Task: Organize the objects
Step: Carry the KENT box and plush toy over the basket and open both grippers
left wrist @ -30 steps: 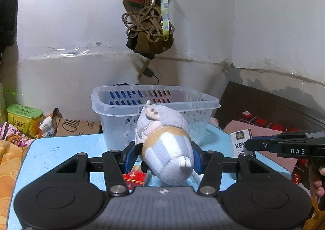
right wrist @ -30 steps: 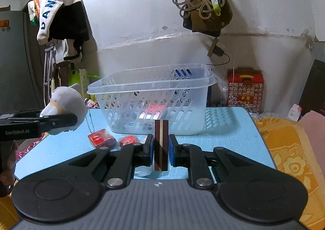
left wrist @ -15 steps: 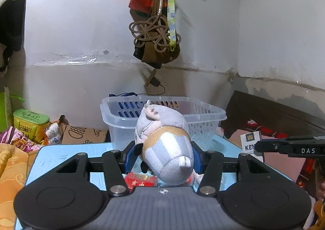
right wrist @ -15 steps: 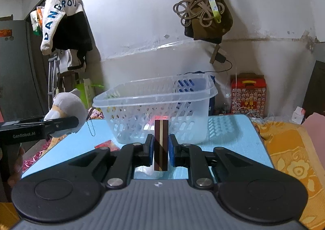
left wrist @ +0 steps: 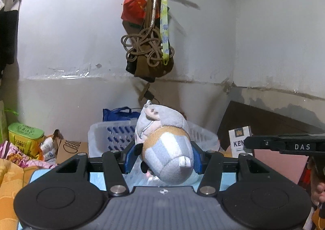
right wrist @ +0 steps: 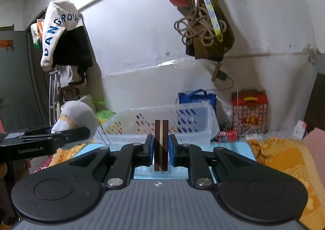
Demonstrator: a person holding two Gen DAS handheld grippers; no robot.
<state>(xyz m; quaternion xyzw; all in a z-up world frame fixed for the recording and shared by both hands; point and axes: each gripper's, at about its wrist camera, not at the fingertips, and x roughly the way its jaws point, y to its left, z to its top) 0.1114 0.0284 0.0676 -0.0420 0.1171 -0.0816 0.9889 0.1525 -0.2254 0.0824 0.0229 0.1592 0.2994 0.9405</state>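
Note:
My left gripper (left wrist: 162,157) is shut on a grey, white and tan plush toy (left wrist: 166,148), whose head points away from me toward the clear plastic basket (left wrist: 107,136). My right gripper (right wrist: 160,146) is shut on a thin dark box with a cream stripe (right wrist: 160,144), held upright. From the left wrist view the same box shows its white face (left wrist: 239,140) at the right. The right wrist view has the plush toy (right wrist: 77,116) at the left, in the other gripper, and the basket (right wrist: 182,128) straight ahead on the light blue table (right wrist: 239,146).
Bags and a coiled rope (left wrist: 148,47) hang on the white wall above the basket. A green tin (left wrist: 24,136) and snack packets lie left of the table. A red patterned box (right wrist: 249,112) and a blue bag (right wrist: 197,98) stand behind the basket. Orange bedding (right wrist: 284,158) lies to the right.
Both grippers have risen with their loads, so the basket and table sit lower in both views. The red packets on the table have dropped out of sight. Neither grip has altered.

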